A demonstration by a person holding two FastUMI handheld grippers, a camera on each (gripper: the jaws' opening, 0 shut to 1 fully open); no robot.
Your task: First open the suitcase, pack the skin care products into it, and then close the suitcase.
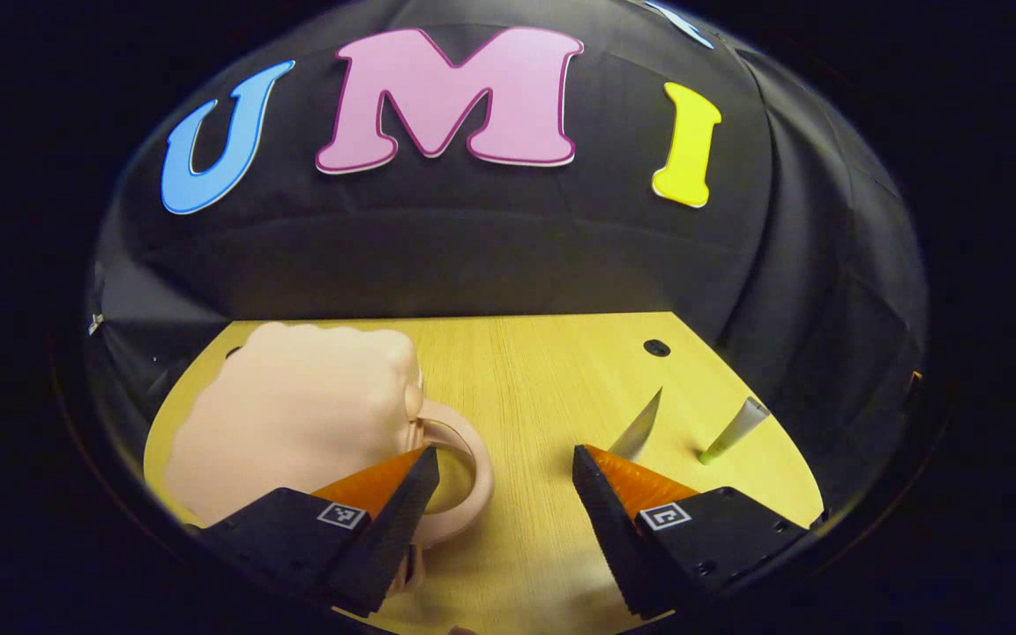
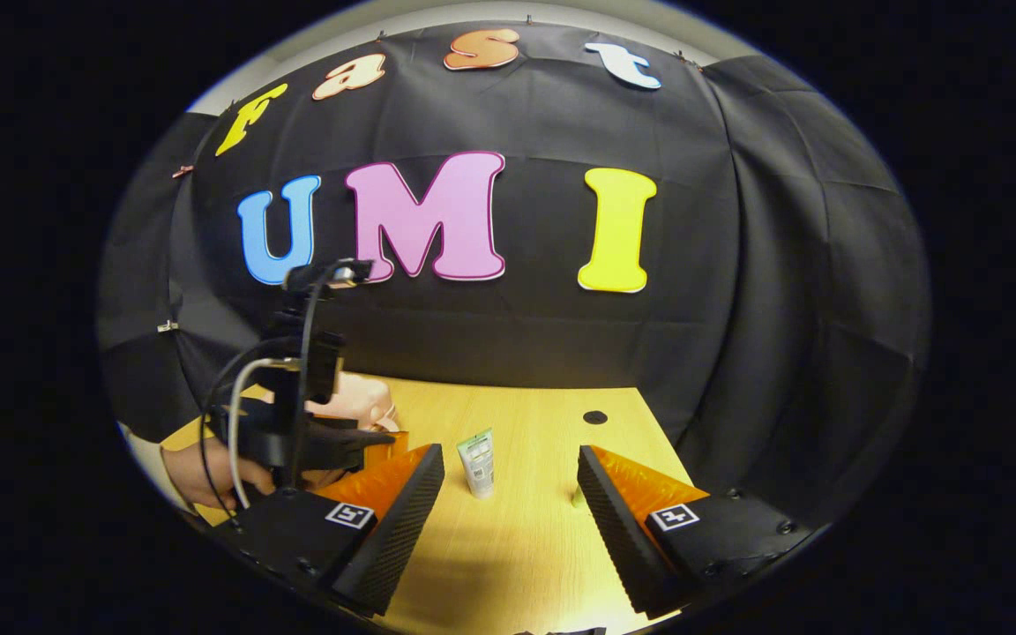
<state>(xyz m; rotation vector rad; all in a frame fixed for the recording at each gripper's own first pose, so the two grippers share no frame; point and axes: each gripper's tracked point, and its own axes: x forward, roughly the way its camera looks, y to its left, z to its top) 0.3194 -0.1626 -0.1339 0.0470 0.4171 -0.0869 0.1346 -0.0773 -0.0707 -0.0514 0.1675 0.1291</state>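
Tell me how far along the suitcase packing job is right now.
Nothing looks done yet. The pink suitcase sits closed on the table. In hand: the left gripper, open, is at the suitcase's handle, apparently to open it. The right gripper hangs open, holding nothing. Left: opening the case, packing the two tubes standing on the table, then closing it.

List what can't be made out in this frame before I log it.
- Suitcase: left gripper view, its near side is behind the left tongs; latch unseen.
- Tube: right gripper view, print too small.
- Second tube: left gripper view, too small to identify.
- Suitcase, right gripper view: mostly behind the other gripper.
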